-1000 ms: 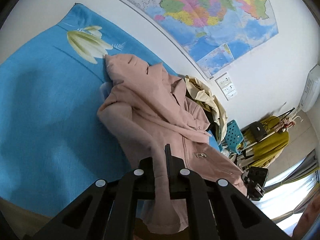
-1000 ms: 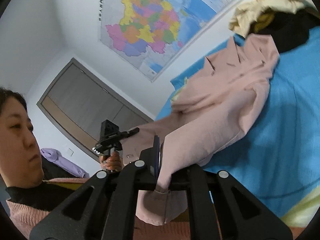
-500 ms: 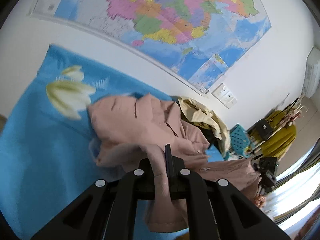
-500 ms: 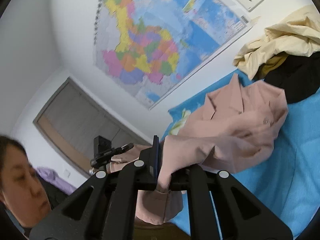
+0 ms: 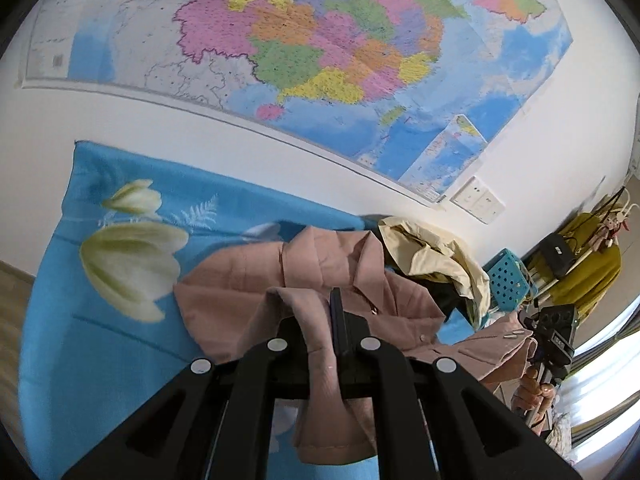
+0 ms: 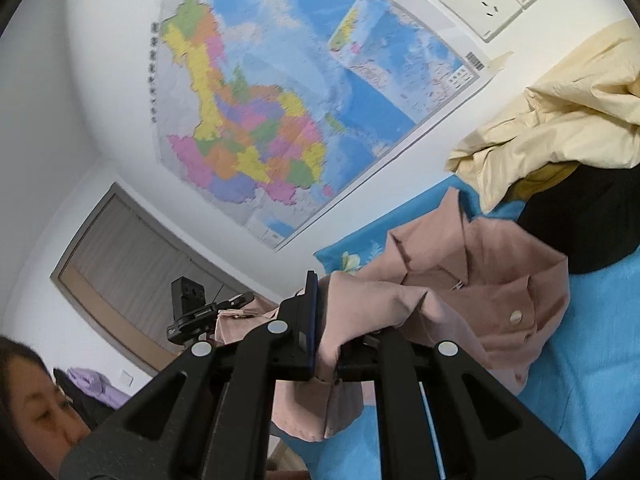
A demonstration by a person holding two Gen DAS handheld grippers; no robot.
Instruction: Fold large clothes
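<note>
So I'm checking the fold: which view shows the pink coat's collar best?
The right wrist view: the pink coat shows its collar and a button close up. In the left wrist view it is smaller and partly hidden by the tongs.

Both tools are matte black plastic. The left gripper (image 5: 334,320) has angular, hollow-framed arms with triangular cut-outs and four round silver screw heads in a row, and thin flat fingers (image 5: 335,316). The right gripper (image 6: 320,320) is built alike, with a blue-edged pad on its left finger; a boxy black camera sits atop each.
</note>
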